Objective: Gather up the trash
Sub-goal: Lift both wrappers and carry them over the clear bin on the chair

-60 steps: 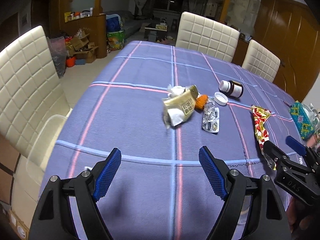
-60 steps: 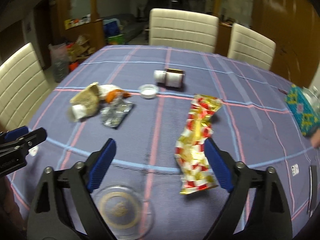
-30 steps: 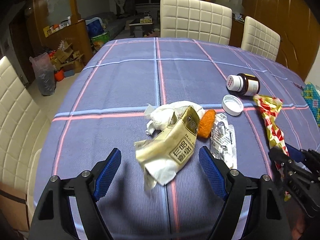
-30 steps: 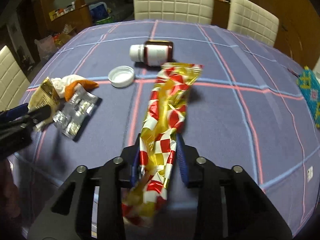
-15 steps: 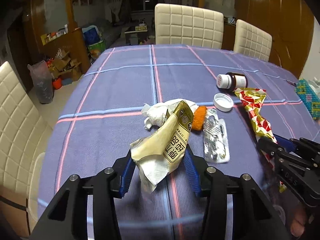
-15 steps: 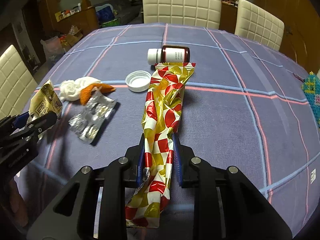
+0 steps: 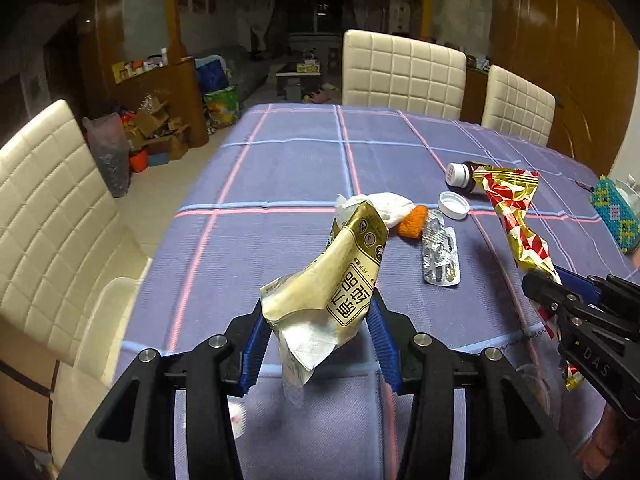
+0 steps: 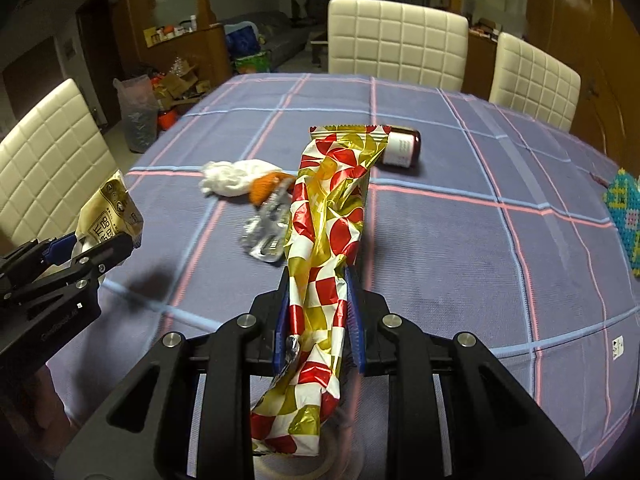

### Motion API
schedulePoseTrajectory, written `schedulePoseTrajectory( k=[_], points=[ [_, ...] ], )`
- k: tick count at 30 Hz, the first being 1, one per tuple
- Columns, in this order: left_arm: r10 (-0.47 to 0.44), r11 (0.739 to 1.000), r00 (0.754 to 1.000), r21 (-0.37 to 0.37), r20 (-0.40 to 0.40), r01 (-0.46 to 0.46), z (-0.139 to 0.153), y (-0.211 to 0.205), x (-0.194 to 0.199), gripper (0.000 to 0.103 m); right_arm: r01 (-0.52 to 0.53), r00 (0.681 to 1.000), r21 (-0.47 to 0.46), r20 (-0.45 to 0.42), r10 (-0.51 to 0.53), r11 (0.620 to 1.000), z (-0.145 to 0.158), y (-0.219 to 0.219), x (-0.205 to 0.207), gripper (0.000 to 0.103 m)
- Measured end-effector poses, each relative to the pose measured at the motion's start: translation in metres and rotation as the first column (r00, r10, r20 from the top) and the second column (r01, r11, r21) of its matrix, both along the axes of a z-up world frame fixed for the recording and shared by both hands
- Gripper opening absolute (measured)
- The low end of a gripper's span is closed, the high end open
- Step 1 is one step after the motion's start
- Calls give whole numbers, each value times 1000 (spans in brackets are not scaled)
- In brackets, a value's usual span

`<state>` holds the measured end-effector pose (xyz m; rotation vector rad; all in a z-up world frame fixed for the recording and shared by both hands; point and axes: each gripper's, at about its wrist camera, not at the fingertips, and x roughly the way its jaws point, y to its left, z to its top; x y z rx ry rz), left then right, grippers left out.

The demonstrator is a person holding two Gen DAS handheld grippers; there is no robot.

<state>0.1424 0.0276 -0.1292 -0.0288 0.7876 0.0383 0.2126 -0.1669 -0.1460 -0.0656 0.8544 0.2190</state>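
My left gripper [image 7: 318,334] is shut on a gold snack wrapper [image 7: 340,280] and holds it lifted above the purple tablecloth [image 7: 280,184]. It also shows at the left of the right wrist view [image 8: 108,220]. My right gripper [image 8: 318,316] is shut on a long red-and-gold checked wrapper [image 8: 332,208], raised off the table; the same wrapper shows in the left wrist view [image 7: 516,216]. On the cloth lie a white tissue [image 8: 234,178], an orange peel [image 8: 264,188], a foil blister pack [image 7: 440,256], a white cap [image 7: 453,205] and a brown bottle [image 8: 402,146].
A bead-patterned tissue box [image 8: 624,216] sits at the table's right edge. Cream chairs stand at the far side [image 8: 396,40] and at the left [image 7: 44,216]. A glass dish partly shows under my right gripper [image 8: 320,466]. Boxes and bags clutter the floor at the back left [image 7: 152,136].
Both grippers went from open to shut, each on its wrapper, then lifted them off the cloth and drew back toward the near edge.
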Motion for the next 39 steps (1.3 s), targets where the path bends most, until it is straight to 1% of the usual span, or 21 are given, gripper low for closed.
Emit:
schedulePoseTrajectory(
  k=[6, 10, 16, 20, 28, 34, 39],
  points=[
    [36, 999, 998, 36, 53, -38, 18, 11, -21, 45, -26, 999, -4, 39, 26, 1000, 15, 12, -17, 26],
    [61, 998, 996, 24, 69, -63, 25, 23, -31, 45, -46, 997, -11, 60, 46, 999, 24, 22, -26, 26],
    [117, 993, 990, 0, 75, -117, 29, 45, -45, 45, -82, 993, -26, 87, 84, 996, 33, 39, -40, 26],
    [177, 983, 980, 25, 92, -179, 32, 59, -55, 45, -109, 988, -38, 105, 112, 993, 39, 52, -46, 26],
    [238, 971, 965, 12, 113, -241, 36, 87, -73, 45, -174, 975, -75, 127, 182, 982, 48, 87, -55, 26],
    [294, 954, 946, 26, 140, -300, 38, 105, -86, 45, -230, 961, -101, 134, 242, 968, 51, 118, -59, 26],
    [331, 942, 933, 14, 142, -336, 38, 123, -93, 46, -273, 949, -118, 133, 287, 955, 51, 141, -62, 27]
  ],
)
